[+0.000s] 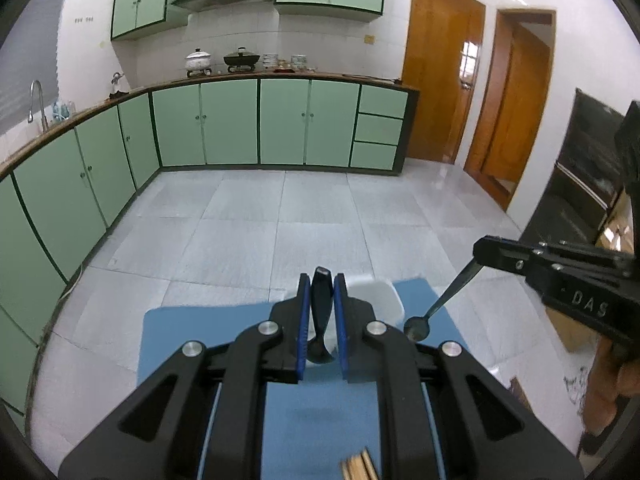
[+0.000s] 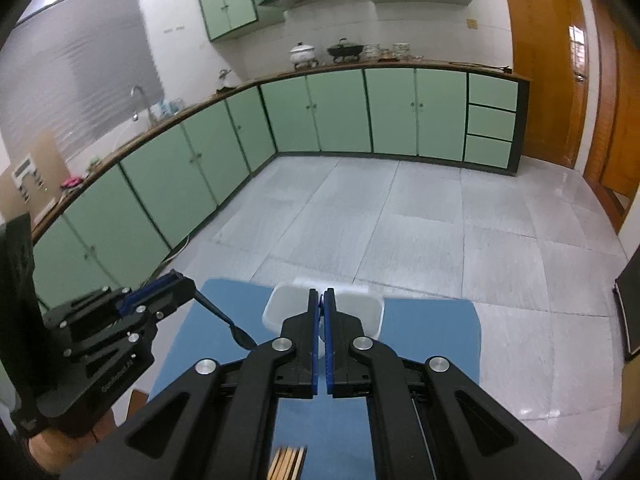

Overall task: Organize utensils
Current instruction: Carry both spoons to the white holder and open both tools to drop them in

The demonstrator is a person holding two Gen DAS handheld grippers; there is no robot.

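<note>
My left gripper is shut on a dark spoon, handle up between the blue pads, bowl hanging down over the blue mat. It also shows in the right wrist view, with the spoon angled down. My right gripper is shut on a thin metal spoon; in the left wrist view this gripper holds the spoon with its bowl low beside a white bin. The white bin sits at the mat's far edge. Wooden chopsticks lie near me.
The blue mat covers a small table over a grey tiled floor. Green cabinets line the far wall. A dark appliance stands to the right. Wooden doors are at the back right.
</note>
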